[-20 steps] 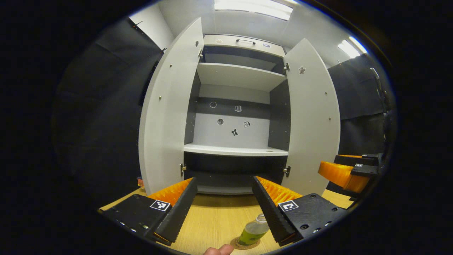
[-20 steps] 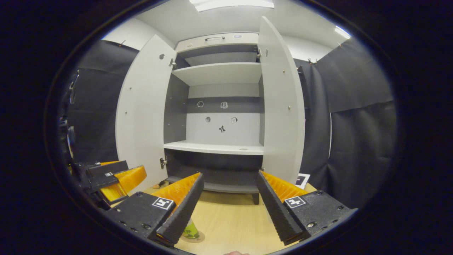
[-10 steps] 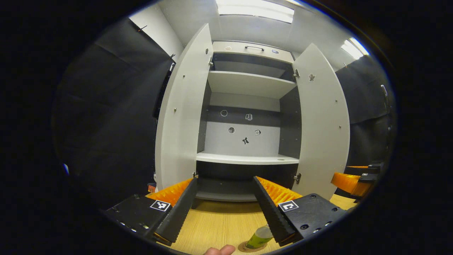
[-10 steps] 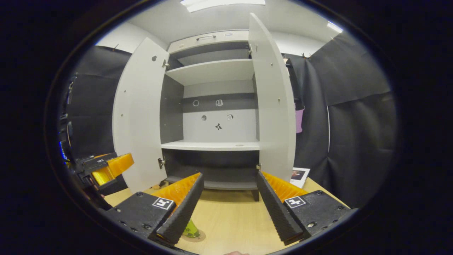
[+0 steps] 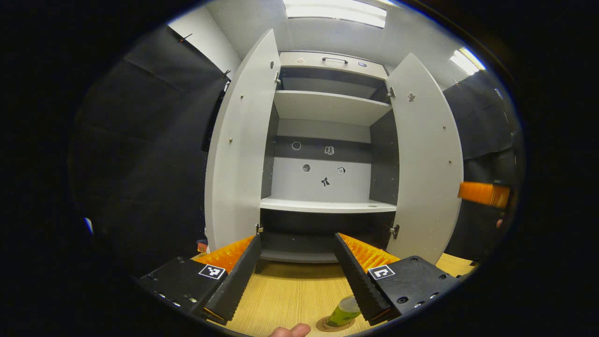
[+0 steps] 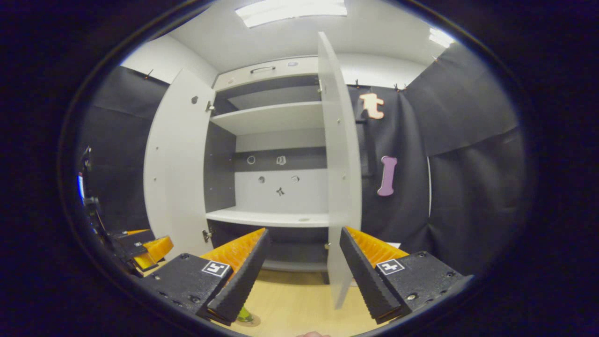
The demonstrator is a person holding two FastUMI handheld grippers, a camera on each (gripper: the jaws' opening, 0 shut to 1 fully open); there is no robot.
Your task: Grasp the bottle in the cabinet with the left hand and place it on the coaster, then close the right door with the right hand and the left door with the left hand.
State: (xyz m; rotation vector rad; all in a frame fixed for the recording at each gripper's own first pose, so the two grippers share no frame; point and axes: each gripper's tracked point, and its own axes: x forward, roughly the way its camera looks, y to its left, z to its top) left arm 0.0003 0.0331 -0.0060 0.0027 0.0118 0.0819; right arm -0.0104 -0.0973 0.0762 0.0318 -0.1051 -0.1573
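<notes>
- The bottle (image 5: 345,311) stands upright on the round coaster (image 5: 327,325) on the wooden table (image 5: 290,295), just in front of the open cabinet (image 5: 327,140); in the right gripper view its base (image 6: 243,315) peeks out past my gripper's near finger.
- I judge the bottle light and fairly stiff, a small plastic one with greenish contents and a wrapped label; any further hold would go on its mid-body, but that step looks finished.
- The label is too small and too blocked for me to read; no brand or writing is legible.
- My left gripper (image 5: 295,274) hangs over the table with its jaws spread wide and nothing between them, the bottle just beside its right-hand finger.
- My right gripper (image 6: 303,269) is likewise wide open and empty, pointed at the right door (image 6: 340,187), whose thin edge faces its camera between the fingers; I cannot tell whether a finger touches it.
- The right door, I judge, is a stiff, light panel that swings freely on its hinges; a push on its outer face near the free edge should carry it shut.
- The left door (image 5: 238,154) stands fully open, not yet handled.
- The shelves (image 5: 327,105) hold nothing; small stickers dot the back panel, none readable.
</notes>
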